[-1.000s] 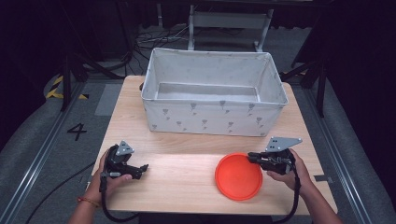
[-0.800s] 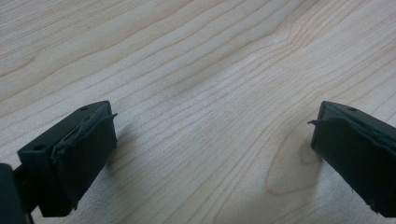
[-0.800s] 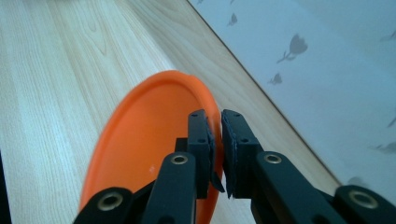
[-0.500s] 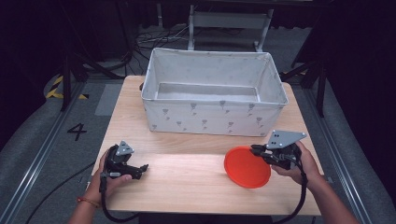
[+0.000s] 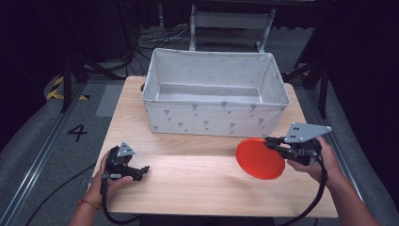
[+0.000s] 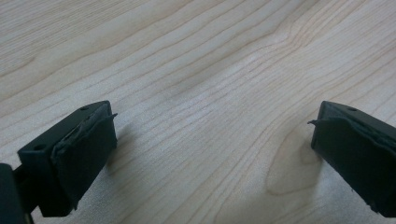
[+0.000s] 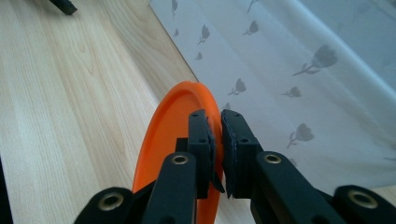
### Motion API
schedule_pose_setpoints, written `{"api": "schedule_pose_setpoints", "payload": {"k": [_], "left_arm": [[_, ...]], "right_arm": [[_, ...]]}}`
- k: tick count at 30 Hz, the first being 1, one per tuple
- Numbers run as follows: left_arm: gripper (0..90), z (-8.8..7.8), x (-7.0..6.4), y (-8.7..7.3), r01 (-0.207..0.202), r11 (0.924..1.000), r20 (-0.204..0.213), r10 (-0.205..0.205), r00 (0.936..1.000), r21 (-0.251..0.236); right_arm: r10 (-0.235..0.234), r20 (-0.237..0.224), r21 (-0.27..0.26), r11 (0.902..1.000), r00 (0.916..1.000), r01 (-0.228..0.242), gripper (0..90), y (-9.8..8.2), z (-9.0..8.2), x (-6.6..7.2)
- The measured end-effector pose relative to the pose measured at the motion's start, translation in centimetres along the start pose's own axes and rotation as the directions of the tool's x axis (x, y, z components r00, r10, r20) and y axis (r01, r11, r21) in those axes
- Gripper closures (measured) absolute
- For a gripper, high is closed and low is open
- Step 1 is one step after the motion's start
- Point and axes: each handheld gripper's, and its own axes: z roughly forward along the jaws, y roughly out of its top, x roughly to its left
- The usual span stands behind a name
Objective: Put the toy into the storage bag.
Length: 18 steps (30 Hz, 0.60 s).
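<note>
the right gripper's (image 5: 272, 141) fingers (image 7: 201, 140) pinch the orange plate's (image 5: 259, 158) rim, now lifted and tilted nearer the fabric bin (image 5: 216, 120), probably its destination, while the left gripper (image 5: 143, 170) rests spread and empty on the counter (image 5: 197, 188).

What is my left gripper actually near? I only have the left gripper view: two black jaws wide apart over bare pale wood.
Observer: Nothing close. In the high view the left gripper rests low at the near left of the light wooden table, held in the person's left hand.
Operator: Where is the other gripper?
Observer: At the near right. The right gripper is shut on the rim of a flat round orange plastic plate.
Operator: Is that plate lying on the table?
Observer: No. The right gripper view shows the plate tilted up on edge, its face turned toward the wood.
Operator: Anything beyond it?
Observer: A white fabric bin with a grey flower print stands just behind the plate.
</note>
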Motion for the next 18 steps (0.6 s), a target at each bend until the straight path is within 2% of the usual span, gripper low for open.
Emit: {"api": "schedule_pose_setpoints", "payload": {"k": [8,18], "left_arm": [[0.5,0.0,0.0,0.0,0.002,1.0,-0.002,-0.002,1.0,0.0],[0.5,0.0,0.0,0.0,0.002,1.0,-0.003,-0.002,1.0,0.0]], "right_arm": [[0.007,0.016,-0.014,0.9999,0.9998,-0.007,83.5,1.3,-2.7,-1.1],[-0.022,0.031,-0.007,0.9997,0.9993,0.022,83.5,3.6,-5.0,-2.4]]}}
